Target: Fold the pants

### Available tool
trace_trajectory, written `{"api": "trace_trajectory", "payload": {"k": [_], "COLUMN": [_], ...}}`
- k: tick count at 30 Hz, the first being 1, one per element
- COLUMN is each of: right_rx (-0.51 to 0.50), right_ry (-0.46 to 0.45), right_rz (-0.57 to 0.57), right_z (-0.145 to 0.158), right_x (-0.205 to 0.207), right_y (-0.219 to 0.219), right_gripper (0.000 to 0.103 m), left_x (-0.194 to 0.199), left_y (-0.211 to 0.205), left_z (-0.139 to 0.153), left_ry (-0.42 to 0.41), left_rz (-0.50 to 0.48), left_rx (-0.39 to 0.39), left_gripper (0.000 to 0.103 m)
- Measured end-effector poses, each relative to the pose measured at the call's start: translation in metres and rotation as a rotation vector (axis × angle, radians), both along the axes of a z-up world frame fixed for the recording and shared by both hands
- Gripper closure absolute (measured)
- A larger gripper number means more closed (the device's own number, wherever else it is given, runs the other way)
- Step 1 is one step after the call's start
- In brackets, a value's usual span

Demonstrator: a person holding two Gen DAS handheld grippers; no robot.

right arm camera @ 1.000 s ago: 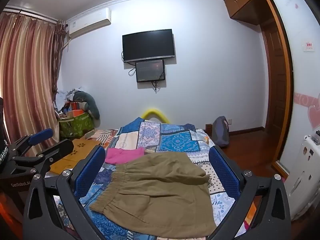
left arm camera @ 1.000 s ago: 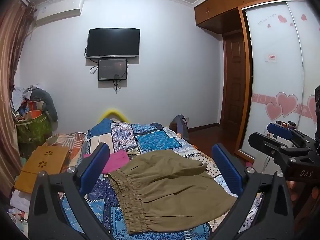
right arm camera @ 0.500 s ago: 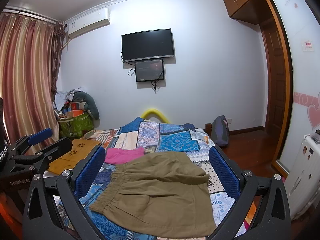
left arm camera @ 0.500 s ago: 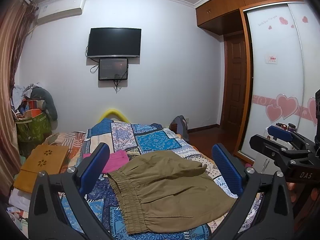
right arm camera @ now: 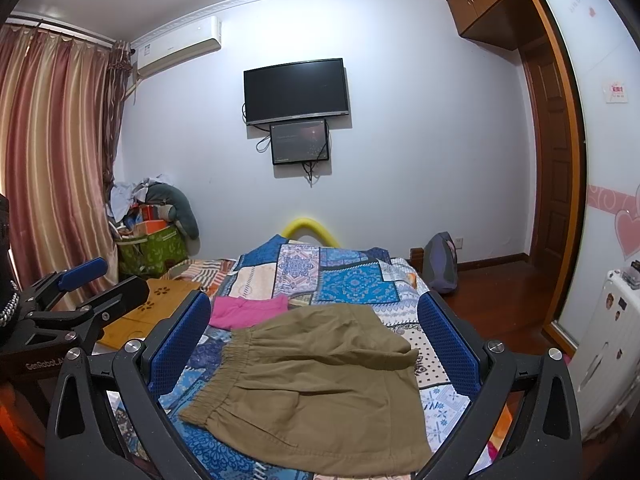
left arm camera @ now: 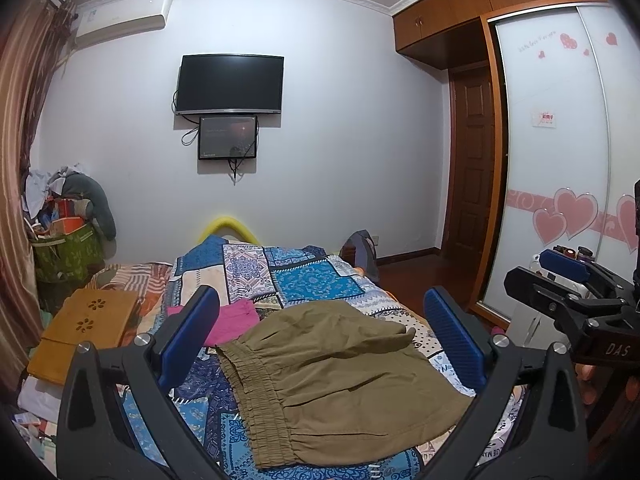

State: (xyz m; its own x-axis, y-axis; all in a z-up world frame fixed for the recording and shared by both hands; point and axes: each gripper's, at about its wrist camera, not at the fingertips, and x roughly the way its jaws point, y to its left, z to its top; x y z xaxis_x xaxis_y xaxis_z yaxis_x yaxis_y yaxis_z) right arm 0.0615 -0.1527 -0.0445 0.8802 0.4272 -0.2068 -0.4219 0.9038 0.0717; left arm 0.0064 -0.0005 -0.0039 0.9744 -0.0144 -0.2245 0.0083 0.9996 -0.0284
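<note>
I'm looking down the bed with the blue patchwork quilt (left arm camera: 304, 280), and the olive-khaki cotton shorts with the gathered elastic waistband (left arm camera: 340, 376) are lying spread on it near the foot, waistband toward my left side, a leg hem bunching up at the far right. A crumpled pink garment (right arm camera: 248, 312) is sitting just beyond the waistband, touching or nearly so, and a tan wooden lap tray with flower cutouts (left arm camera: 88, 324) is resting off the left edge of the quilt.

Both tools are hovering above the shorts, not touching cloth. The left gripper (left arm camera: 320, 344) is holding its blue-padded fingers wide apart with nothing between them, and the right gripper (right arm camera: 314, 344) is doing the same.

My take on doing this step well: I'm thinking of flattening that rumpled far leg first, then pinching the waistband corner with one tool and the matching hem corner with the other, so the fold is carrying both layers over evenly. Grabbing only the top layer would probably be dragging it skewed, and I'd be steering clear of the pink piece.

Readable text: "DAS" on the right tool's body in the left view, "GenRobot.A…" on the left tool's body in the right view. The wardrobe door sticker is too small to read.
</note>
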Motion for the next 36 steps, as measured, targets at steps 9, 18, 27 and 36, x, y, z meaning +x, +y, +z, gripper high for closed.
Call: {"api": "trace_trajectory", "payload": {"k": [9, 18, 27, 36], "right_rx": [0.001, 0.0, -0.001, 0.001], "right_ry": [0.001, 0.001, 0.005, 0.008], "right_rz": [0.0, 0.0, 0.0, 0.002], "right_z": [0.001, 0.0007, 0.0005, 0.0005], "right_x": [-0.0011, -0.0011, -0.0009, -0.0006], "right_y": [-0.0019, -0.0017, -0.0016, -0.002], "right_gripper": [0.0, 0.0, 0.0, 0.0], "left_x": [0.0009, 0.0007, 0.0004, 0.0006], "left_y": [0.0015, 0.0021, 0.0033, 0.0037], "left_z": [-0.0025, -0.0026, -0.0028, -0.0023], "left_ry": [0.003, 0.001, 0.002, 0.002], "left_rz": [0.002, 0.005, 0.003, 0.004], "left_rx": [-0.013, -0.012, -0.016, -0.016], "left_gripper": [0.0, 0.0, 0.0, 0.0]}}
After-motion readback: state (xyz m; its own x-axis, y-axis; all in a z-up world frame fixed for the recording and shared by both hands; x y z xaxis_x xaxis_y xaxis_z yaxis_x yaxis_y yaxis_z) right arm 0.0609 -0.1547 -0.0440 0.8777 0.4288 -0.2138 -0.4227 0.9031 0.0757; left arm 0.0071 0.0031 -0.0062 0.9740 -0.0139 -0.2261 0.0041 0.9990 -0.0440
